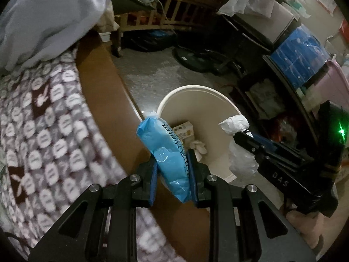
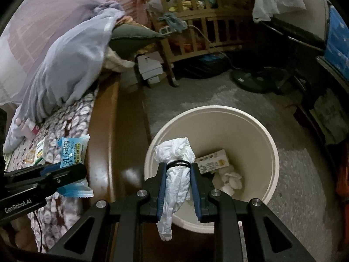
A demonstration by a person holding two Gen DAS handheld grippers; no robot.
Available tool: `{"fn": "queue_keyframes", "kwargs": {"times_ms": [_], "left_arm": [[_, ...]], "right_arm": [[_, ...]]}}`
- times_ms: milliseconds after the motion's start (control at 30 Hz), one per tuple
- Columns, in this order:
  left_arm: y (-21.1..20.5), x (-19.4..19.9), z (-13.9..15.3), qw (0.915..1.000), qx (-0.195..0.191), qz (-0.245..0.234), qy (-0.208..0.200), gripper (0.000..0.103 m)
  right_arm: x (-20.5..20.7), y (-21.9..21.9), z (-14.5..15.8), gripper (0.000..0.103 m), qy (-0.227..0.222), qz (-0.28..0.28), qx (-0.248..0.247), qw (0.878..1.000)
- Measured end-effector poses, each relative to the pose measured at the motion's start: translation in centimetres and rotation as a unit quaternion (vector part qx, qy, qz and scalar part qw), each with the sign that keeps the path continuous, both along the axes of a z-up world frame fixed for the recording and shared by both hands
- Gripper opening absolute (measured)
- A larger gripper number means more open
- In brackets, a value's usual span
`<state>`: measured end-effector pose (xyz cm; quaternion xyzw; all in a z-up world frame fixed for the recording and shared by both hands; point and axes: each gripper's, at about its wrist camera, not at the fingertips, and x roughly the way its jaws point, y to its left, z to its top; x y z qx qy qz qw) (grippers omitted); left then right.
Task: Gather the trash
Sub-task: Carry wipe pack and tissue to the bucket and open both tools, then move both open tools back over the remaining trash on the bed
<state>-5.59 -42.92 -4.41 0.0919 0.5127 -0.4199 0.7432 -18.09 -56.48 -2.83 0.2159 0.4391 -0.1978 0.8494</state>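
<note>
The left gripper (image 1: 172, 170) had its fingers clamped on a blue wrapper (image 1: 165, 150), the bin (image 1: 220, 100) just ahead of them. The right gripper (image 2: 177, 181) pinched a crumpled tissue (image 2: 176, 170) between its fingers above that bin.

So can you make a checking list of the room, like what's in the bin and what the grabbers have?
Surface: bed with patterned blanket; grey floor.
Job's things: bin holds a carton and tissue.
Clutter: packets on the bed.
Grippers: left gripper shut on blue wrapper; right gripper shut on white wad over the bin.
Cables: cord by the crib.
Surroundings: pillow, fan base.
</note>
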Motion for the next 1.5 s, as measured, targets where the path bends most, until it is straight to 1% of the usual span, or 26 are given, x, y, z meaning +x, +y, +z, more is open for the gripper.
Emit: {"fn": "queue_keyframes", "kwargs": {"times_ms": [167,300,333,367,400,433,467,633,767,967,1067,1133,1500], "left_arm": [[-1.5,0.0,-0.6,0.9999,-0.007,-0.014,0.008,0.022],[-2.3,0.1,-0.6,0.9989,-0.032,-0.03,0.018,0.024],[-2.5,0.1,-0.5,0.9986,-0.036,-0.033,0.019,0.024],[-2.7,0.0,-0.5,0.9984,-0.039,-0.036,0.018,0.028],[-2.7,0.0,-0.5,0.9984,-0.04,-0.037,0.018,0.033],[-2.7,0.0,-0.4,0.9983,-0.041,-0.037,0.018,0.046],[-2.5,0.0,-0.4,0.9981,-0.046,-0.035,0.018,0.05],[-1.5,0.6,-0.5,0.9991,-0.034,-0.021,0.015,0.05],[0.2,0.9,-0.2,0.9998,-0.018,-0.001,-0.005,0.05],[3.6,1.5,0.1,0.999,0.009,0.034,-0.028,0.05],[5.5,1.7,0.3,0.9977,0.02,0.05,-0.04,0.05],[6.9,1.8,0.3,0.9968,0.025,0.061,-0.046,0.05],[15.4,3.0,0.6,0.9894,0.052,0.12,-0.063,0.05]], "right_arm": [[0.3,-1.1,-0.7,0.02,0.001,-0.011,0.001,1.0],[0.5,-1.7,-0.9,0.02,0.001,-0.022,-0.007,1.0],[0.5,-1.8,-1.0,0.023,0.001,-0.025,-0.01,1.0],[0.5,-1.9,-1.1,0.027,0.003,-0.03,-0.014,0.999],[0.5,-2.0,-1.1,0.043,0.004,-0.036,-0.019,0.999],[0.4,-2.0,-1.1,0.052,0.003,-0.041,-0.023,0.999],[0.3,-2.0,-1.1,0.054,0.002,-0.043,-0.024,0.999],[0.4,-1.9,-1.3,0.054,0.008,-0.038,-0.016,0.999],[0.6,-1.1,-1.1,0.054,0.013,-0.024,-0.02,0.999],[1.2,0.7,0.5,0.054,0.006,-0.009,-0.019,1.0],[1.8,2.2,1.3,0.055,0.002,0.005,-0.021,1.0],[2.3,3.5,1.7,0.058,-0.001,0.016,-0.019,1.0],[5.9,11.2,2.1,0.059,-0.002,0.091,-0.005,0.996]]}}
